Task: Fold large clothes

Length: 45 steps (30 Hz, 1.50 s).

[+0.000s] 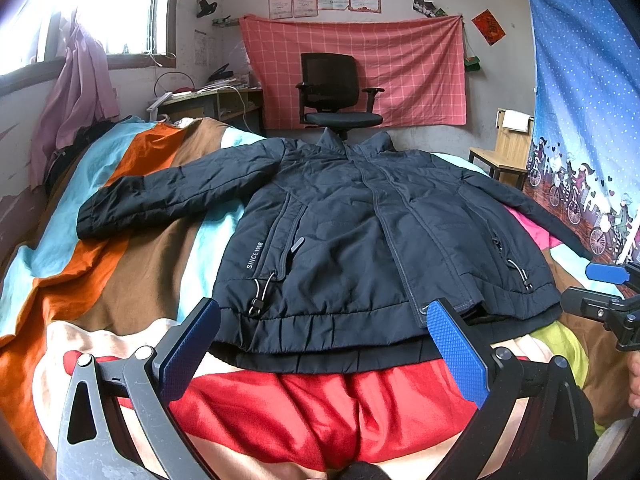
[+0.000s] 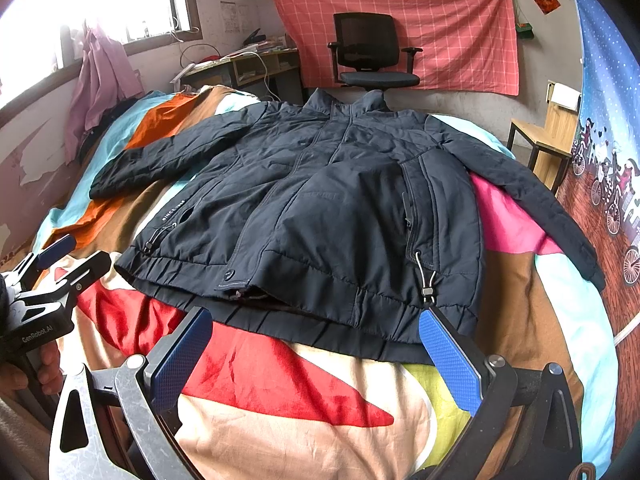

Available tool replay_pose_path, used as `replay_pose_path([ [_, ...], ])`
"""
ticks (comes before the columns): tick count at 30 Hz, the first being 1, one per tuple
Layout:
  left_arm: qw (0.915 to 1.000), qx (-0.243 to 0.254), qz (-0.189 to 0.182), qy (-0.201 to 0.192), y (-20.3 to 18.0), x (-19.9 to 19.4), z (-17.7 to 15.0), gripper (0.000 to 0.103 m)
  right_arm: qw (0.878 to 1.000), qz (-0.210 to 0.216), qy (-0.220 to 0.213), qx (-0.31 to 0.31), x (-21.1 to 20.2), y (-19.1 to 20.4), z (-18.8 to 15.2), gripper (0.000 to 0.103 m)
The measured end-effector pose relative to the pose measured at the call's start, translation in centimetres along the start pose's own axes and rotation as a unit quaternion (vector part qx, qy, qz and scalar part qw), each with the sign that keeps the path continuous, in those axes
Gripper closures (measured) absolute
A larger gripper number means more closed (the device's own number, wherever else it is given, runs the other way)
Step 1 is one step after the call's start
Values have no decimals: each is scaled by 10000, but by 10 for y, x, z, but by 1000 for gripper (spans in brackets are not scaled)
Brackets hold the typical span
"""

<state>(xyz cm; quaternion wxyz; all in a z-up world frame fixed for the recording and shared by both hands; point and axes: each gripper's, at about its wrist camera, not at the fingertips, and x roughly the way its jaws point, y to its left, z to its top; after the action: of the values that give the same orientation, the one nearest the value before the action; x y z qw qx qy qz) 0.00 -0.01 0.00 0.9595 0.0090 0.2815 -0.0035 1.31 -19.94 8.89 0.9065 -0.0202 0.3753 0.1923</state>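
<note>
A dark navy padded jacket (image 1: 352, 232) lay front-up and zipped on the bed, spread flat over a patchwork blanket (image 1: 120, 248) of orange, brown, turquoise, red and cream panels. Its collar pointed toward the far wall and its hem lay nearest the cameras, with both sleeves stretched out sideways; the right sleeve (image 2: 532, 196) ran across a pink panel toward the blue printed curtain (image 2: 608, 140).

The left gripper (image 1: 324, 344) hovered just short of the hem, jaws spread wide and holding nothing, its blue pads (image 1: 456, 356) framing the hem's middle. The right gripper (image 2: 316, 350) hung near the hem's right-hand part, jaws likewise wide apart and empty, with the toggle cord (image 2: 426, 276) just beyond one pad.

A black office chair (image 1: 340, 92) stood past the bed against a pink checked cloth (image 1: 360, 68) on the wall, with a cluttered desk (image 1: 208, 100) under the window and a wooden chair (image 1: 508, 152) to the right.
</note>
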Motion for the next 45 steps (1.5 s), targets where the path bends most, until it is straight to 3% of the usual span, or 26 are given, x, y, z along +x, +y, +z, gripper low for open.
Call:
replay_pose_path([
  [12,9999,2,70,124,4,12,5,2,9992,-392,40,-98,4,-2,1,0],
  [21,9976,284,-55,623,22,29,57,2,9962,-864,86,10,16,0,14,0],
  [26,9934,840,-75,775,24,44,90,2,9914,-1309,15,-31,26,-4,27,0],
  [35,9895,1370,234,393,14,67,151,2,9799,-1650,-675,891,24,-53,76,0],
  [40,9867,1463,414,582,3,101,173,2,9718,-1858,-997,1058,40,-88,100,0],
  [45,9875,1333,337,771,-10,158,190,2,9697,-1962,-1029,1028,69,-134,121,0],
])
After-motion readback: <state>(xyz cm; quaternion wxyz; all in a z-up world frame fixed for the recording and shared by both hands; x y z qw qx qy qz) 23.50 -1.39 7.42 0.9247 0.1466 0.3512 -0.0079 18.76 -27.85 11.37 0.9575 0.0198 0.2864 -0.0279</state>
